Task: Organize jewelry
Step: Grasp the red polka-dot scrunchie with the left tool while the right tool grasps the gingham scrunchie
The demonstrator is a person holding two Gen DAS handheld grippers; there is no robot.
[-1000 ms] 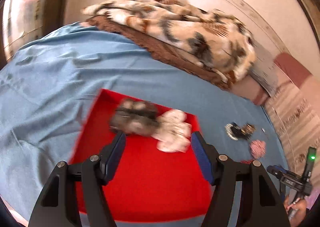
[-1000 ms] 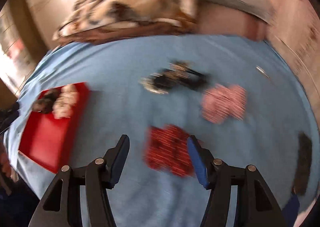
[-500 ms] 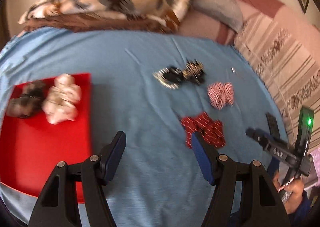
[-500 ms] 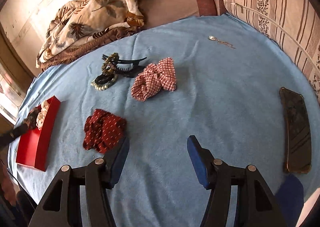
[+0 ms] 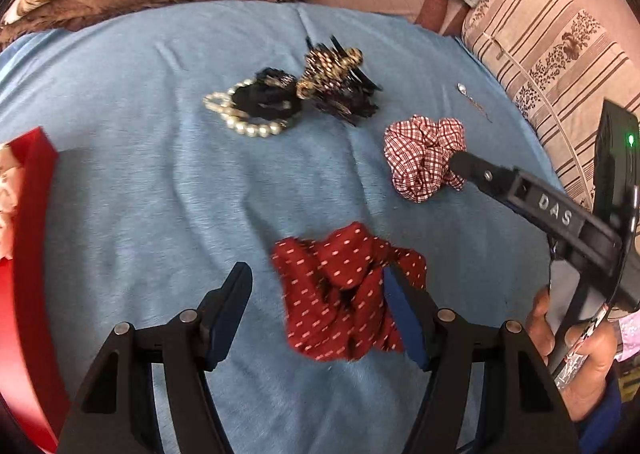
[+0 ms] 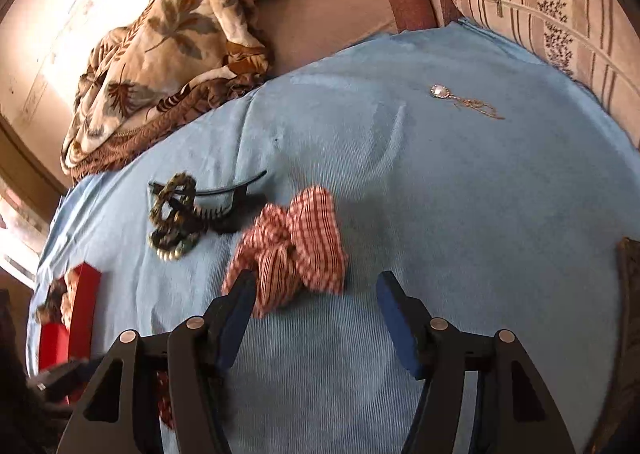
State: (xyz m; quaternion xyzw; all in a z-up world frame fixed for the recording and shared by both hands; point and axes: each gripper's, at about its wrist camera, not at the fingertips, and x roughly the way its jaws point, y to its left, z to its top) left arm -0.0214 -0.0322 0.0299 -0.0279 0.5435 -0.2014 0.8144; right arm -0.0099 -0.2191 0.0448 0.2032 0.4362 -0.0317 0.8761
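Jewelry and hair pieces lie scattered mid-bed on the blue bedsheet; a red tray sits at its left edge. My left gripper stands apart over the dotted red scrunchie, its right finger seemingly touching the cloth, not clamped. My right gripper is apart too, the checked scrunchie near its left finger. I judge either soft scrunchie could bunch or slide aside if I close off-centre, or I might pinch the sheet. A floral blanket and striped cushion border the bed.
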